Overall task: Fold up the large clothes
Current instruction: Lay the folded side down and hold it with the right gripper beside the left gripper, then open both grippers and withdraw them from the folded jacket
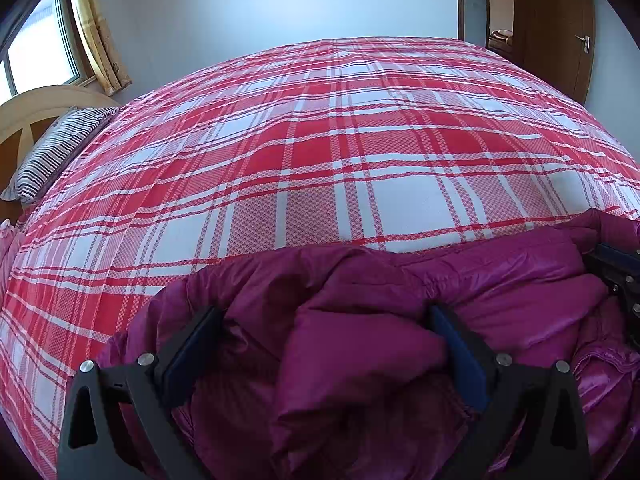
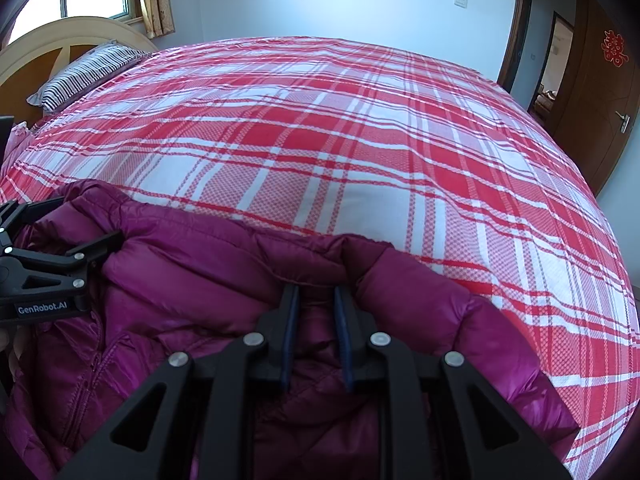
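Note:
A magenta puffer jacket point(image 1: 500, 280) lies at the near edge of the bed, also in the right wrist view point(image 2: 192, 280). My left gripper point(image 1: 324, 320) is open, its wide-apart fingers straddling a bunched fold of the jacket. It shows from the side at the left of the right wrist view point(image 2: 60, 256). My right gripper point(image 2: 316, 296) is shut on a fold of the jacket near its far edge. Part of it shows at the right edge of the left wrist view point(image 1: 620, 280).
The bed carries a red and white plaid sheet point(image 1: 340, 152) that stretches far ahead point(image 2: 360, 140). A striped pillow point(image 1: 60, 152) leans at the wooden headboard point(image 2: 60, 44) on the left. A window is at the back left and a brown door point(image 2: 600, 100) on the right.

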Motion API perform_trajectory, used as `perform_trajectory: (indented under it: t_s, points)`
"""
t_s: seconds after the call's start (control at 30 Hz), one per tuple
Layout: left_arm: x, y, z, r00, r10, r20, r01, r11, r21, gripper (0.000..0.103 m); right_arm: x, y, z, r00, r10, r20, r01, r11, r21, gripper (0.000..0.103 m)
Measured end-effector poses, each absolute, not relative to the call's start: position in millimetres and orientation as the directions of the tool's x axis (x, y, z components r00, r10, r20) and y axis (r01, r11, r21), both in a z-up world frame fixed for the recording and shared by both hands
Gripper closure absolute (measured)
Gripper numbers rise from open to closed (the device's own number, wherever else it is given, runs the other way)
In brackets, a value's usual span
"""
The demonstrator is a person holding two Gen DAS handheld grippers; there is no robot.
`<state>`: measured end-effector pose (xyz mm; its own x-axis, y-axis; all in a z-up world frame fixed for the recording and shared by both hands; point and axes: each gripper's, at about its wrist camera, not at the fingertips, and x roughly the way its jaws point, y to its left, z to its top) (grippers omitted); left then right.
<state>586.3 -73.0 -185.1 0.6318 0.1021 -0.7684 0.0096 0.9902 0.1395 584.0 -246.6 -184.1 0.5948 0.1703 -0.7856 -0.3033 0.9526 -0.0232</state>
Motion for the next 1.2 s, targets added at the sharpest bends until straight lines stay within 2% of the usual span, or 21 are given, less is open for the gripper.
perform_trajectory:
  t_s: [0.13,0.2,0.23,0.27,0.33,0.5,0.57,0.7,0.87,1.07,1.2]
  points:
    - [590,-67,-172,0.592,0.067,-0.803,0.040,0.993,0.113,0.001,585,-242,-182,0.590,0.152,-0.793,-0.309,0.950,-0.048,0.081]
    - [578,-58,-148,0.608,0.031,-0.794,0.054,0.995,0.081,0.001,584,-246,-173,0.569,0.154,-0.808,-0.328,0.943,-0.051,0.080]
    - [562,-48,-128,0.648,-0.003,-0.762,0.054,0.998,0.042,0.001,581,-254,-163,0.565,0.155,-0.810,-0.307,0.951,-0.032,0.068]
    - [547,-39,-113,0.673,-0.036,-0.739,0.064,0.998,0.009,0.001,576,-264,-154,0.565,0.171,-0.807,-0.284,0.959,0.005,0.049]
    - [512,-19,-91,0.693,-0.079,-0.717,0.084,0.996,-0.028,0.001,554,-287,-132,0.576,0.229,-0.785,-0.270,0.959,0.082,0.037]
    - [387,23,-76,0.715,-0.127,-0.688,0.140,0.990,-0.037,0.001,448,-336,-93,0.544,0.259,-0.798,-0.323,0.943,0.086,0.034]
    - [335,34,-87,0.693,-0.161,-0.703,0.169,0.984,-0.059,0.001,403,-354,-89,0.515,0.268,-0.815,-0.328,0.939,0.101,0.028]
    - [249,47,-118,0.642,-0.198,-0.741,0.201,0.976,-0.087,0.001,317,-371,-96,0.452,0.234,-0.861,-0.350,0.934,0.070,0.027]
    - [174,53,-149,0.597,-0.228,-0.769,0.220,0.969,-0.117,0.001,220,-384,-116,0.362,0.240,-0.901,-0.346,0.932,0.109,0.027]
    - [121,63,-179,0.550,-0.272,-0.790,0.191,0.961,-0.198,0.001,151,-393,-145,0.335,0.267,-0.904,-0.292,0.941,0.169,0.027]
    - [102,54,-187,0.573,-0.246,-0.782,0.199,0.967,-0.158,0.001,133,-389,-171,0.335,0.322,-0.886,-0.228,0.940,0.255,0.027]
